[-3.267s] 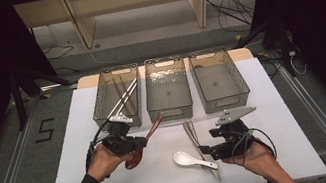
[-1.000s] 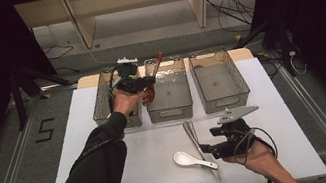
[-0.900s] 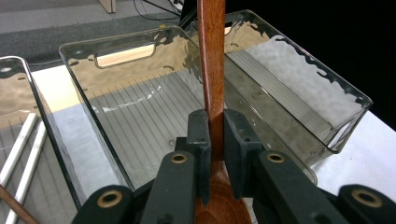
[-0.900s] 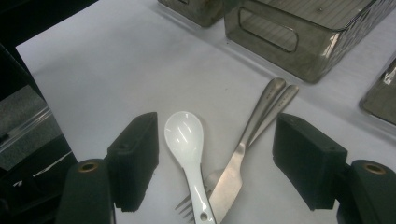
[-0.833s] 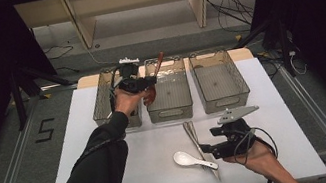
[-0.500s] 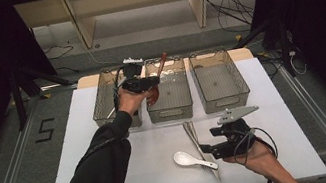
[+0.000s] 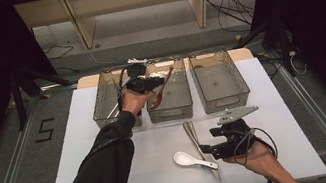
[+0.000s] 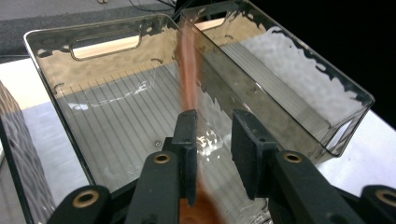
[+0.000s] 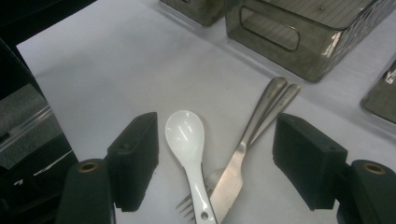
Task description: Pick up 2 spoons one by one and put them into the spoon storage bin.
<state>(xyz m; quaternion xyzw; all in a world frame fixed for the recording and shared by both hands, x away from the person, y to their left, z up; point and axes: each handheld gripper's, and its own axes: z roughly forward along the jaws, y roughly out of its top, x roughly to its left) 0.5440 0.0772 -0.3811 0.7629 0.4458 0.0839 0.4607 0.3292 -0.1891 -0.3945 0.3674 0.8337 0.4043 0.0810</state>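
On white table [image 7: 85, 151], three clear bins [image 7: 170, 108], grey floor [image 7: 4, 150]

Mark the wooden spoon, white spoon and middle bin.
wooden spoon [image 7: 158, 98]: high view, on its brown bowl above the middle bin.
white spoon [image 9: 185, 132]: right gripper view, on its bowl.
middle bin [image 7: 171, 114]: high view, on its near wall by the handle slot.
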